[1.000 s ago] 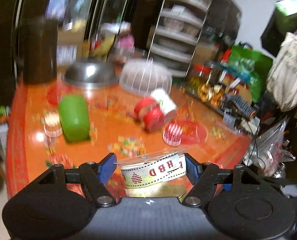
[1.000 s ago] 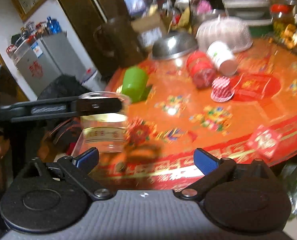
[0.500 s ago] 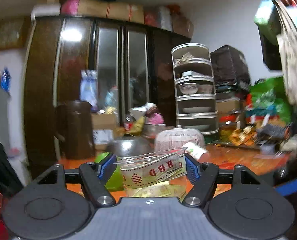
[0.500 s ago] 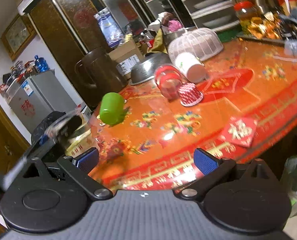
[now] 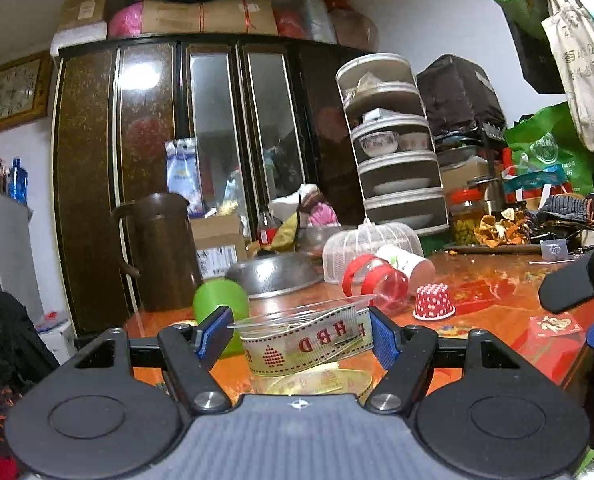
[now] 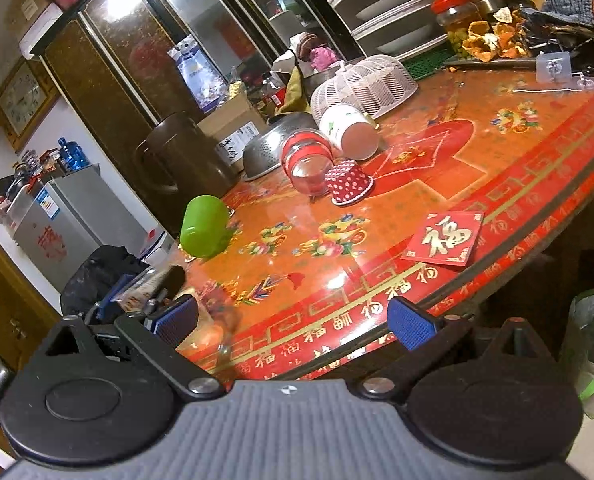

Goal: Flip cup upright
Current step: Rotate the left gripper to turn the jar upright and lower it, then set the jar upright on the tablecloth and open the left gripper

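Observation:
My left gripper is shut on a clear plastic cup with a cream patterned band, held rim-up, level and low at the table's near-left edge. It shows blurred in the right wrist view, partly behind my gripper's left finger. My right gripper is open and empty, over the table's front edge; its finger shows in the left wrist view. On the orange table a green cup, a red-banded clear cup and a white cup lie on their sides. A red dotted cup stands upside down.
A steel colander and white mesh cover sit upside down at the back. A brown pitcher stands back left. A red card lies near the front edge. Jars and clutter line the far right.
My left gripper tipped its view up from the tabletop to level, then lowered the cup toward the table's left edge. My right gripper shifted and tilted, staying open.

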`<state>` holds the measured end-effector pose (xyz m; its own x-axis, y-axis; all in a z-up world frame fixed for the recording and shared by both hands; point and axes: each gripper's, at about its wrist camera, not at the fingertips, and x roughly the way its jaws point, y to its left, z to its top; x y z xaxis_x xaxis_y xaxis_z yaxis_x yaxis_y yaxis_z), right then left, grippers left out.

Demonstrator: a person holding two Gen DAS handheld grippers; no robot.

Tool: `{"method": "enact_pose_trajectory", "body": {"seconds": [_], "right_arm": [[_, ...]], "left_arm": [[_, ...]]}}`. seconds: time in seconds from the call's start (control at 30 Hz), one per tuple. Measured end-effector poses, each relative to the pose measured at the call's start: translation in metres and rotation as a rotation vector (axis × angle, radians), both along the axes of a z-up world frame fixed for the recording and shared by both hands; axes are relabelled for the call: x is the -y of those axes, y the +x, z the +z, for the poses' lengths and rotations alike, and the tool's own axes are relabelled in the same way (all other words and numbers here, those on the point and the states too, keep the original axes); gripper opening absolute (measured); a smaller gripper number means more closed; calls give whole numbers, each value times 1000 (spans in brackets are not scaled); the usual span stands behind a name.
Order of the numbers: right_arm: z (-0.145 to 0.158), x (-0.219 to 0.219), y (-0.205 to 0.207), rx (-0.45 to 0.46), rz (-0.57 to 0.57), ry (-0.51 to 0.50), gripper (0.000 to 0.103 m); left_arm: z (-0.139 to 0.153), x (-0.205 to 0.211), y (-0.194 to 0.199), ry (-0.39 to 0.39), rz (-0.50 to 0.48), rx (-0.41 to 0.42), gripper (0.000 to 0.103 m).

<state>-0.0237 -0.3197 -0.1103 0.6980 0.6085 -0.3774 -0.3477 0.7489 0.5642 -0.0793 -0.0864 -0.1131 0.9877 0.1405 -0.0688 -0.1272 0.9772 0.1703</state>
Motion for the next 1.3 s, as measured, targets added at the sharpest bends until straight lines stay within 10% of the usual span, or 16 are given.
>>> {"method": "enact_pose_trajectory", "body": {"seconds": [0.37, 0.63, 0.8, 1.0, 1.3], "right_arm": [[2, -15, 0, 23, 33, -7, 102], [8, -25, 0, 46, 69, -24, 102], [20, -25, -12, 125, 68, -47, 102], [54, -62, -46, 338, 89, -370, 102], [91, -62, -36, 179, 144, -345, 102]], "left_arm": [[-2, -11, -1, -34, -64, -35, 80], [3, -22, -13, -36, -128, -75, 103], [19, -51, -41, -148, -210, -199, 103], [71, -88, -48, -256, -113, -400, 103], [104, -75, -53, -279, -168, -504, 103]]}}
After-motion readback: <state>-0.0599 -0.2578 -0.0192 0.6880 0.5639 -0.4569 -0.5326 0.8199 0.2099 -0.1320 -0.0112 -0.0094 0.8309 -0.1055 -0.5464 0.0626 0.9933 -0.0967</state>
